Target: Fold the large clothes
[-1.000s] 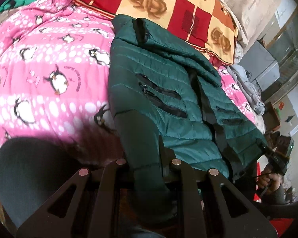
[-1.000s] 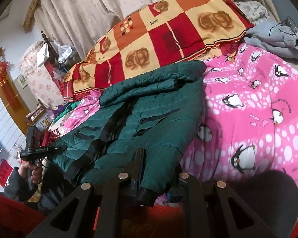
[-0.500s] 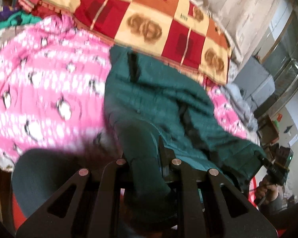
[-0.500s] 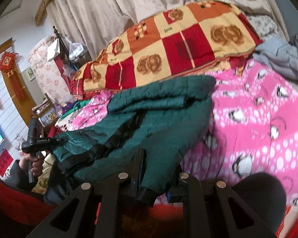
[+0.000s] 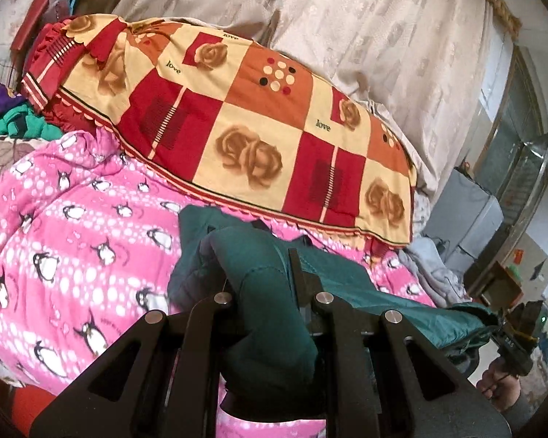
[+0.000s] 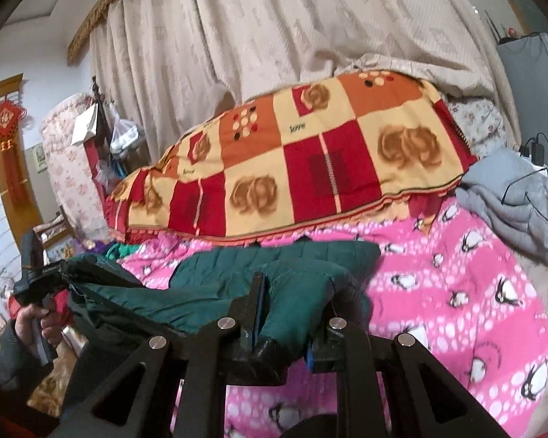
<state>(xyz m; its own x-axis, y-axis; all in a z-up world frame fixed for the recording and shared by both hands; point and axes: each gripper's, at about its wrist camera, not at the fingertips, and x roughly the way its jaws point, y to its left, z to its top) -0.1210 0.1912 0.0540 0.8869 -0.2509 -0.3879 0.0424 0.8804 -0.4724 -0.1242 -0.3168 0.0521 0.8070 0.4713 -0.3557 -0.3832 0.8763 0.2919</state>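
A dark green quilted jacket (image 5: 259,284) is held up at its near edge over the pink penguin blanket (image 5: 73,241). My left gripper (image 5: 266,292) is shut on one bottom corner of the jacket. My right gripper (image 6: 285,303) is shut on the other corner of the jacket (image 6: 274,266). The jacket's hem stretches taut between the two grippers, and its far part still rests on the blanket (image 6: 456,273). The other gripper shows at the edge of each view, the right one in the left wrist view (image 5: 515,335) and the left one in the right wrist view (image 6: 40,277).
A red and yellow checked rose quilt (image 5: 255,135) lies heaped behind the jacket, against beige curtains (image 6: 274,36). Grey clothes with a cable (image 6: 522,197) lie at the bed's right side. Green clothes (image 5: 14,124) lie far left.
Both grippers have risen and tilted up with the jacket's bottom hem, lifting it off the blanket. The jacket now bunches and appears edge-on instead of lying flat.
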